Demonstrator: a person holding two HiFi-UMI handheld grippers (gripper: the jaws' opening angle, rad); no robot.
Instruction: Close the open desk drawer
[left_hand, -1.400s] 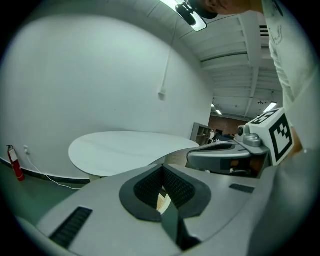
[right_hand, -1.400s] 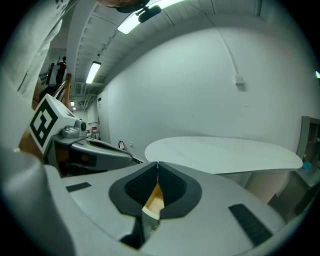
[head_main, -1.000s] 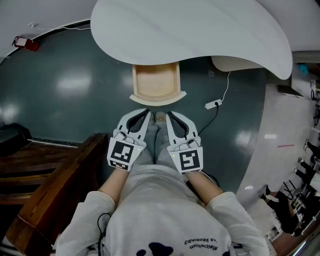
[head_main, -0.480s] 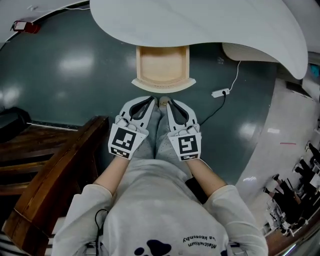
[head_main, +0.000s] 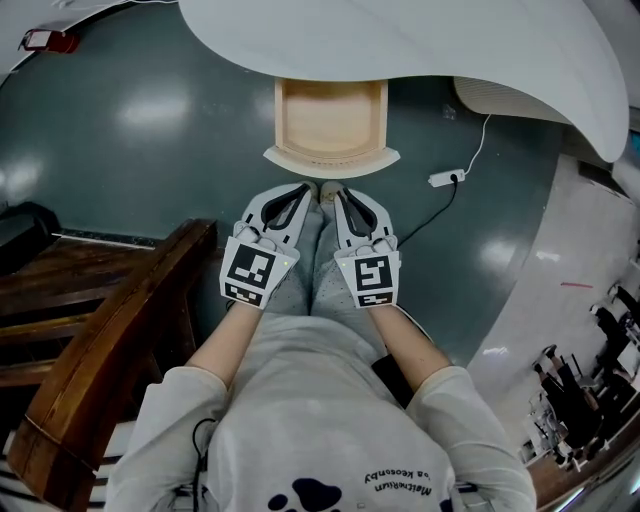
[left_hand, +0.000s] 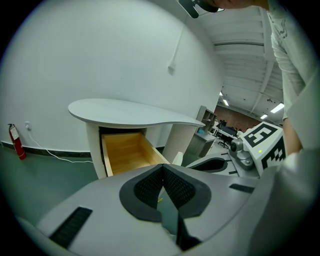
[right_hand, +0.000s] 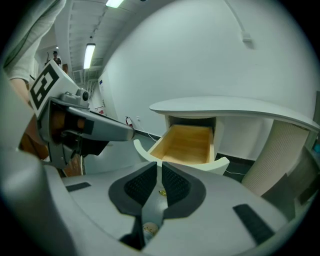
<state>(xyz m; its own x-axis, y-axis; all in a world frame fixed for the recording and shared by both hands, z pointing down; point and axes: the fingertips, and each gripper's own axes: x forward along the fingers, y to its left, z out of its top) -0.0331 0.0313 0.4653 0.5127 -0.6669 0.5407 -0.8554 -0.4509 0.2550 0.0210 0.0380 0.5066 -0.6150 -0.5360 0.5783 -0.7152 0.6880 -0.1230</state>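
While both claws hang low in front of me, side by side, neither holds anything. The left gripper (head_main: 303, 192) has its jaws pressed together. The right gripper (head_main: 336, 192) is all but closed too, with only a sliver between its jaws and nothing in it. Their tips aim forward and downward at the drawer front (head_main: 331, 157), near it but, as far as I can tell, not touching.

Just beyond them, the drawer (head_main: 330, 112) stands pulled well out from under the white desk top (head_main: 420, 50), above the dark green floor (head_main: 150, 130). Its pale wooden box looks empty, so I judge it light and stiff, and likely to slide easily once nudged. No grip is needed: I would set the closed tips flat against the middle of the curved white front and push. A push off to one side could skew the box and jam it.

Its long axis runs straight away from me into the desk, with the front panel facing me. Closing it means driving it along that line.
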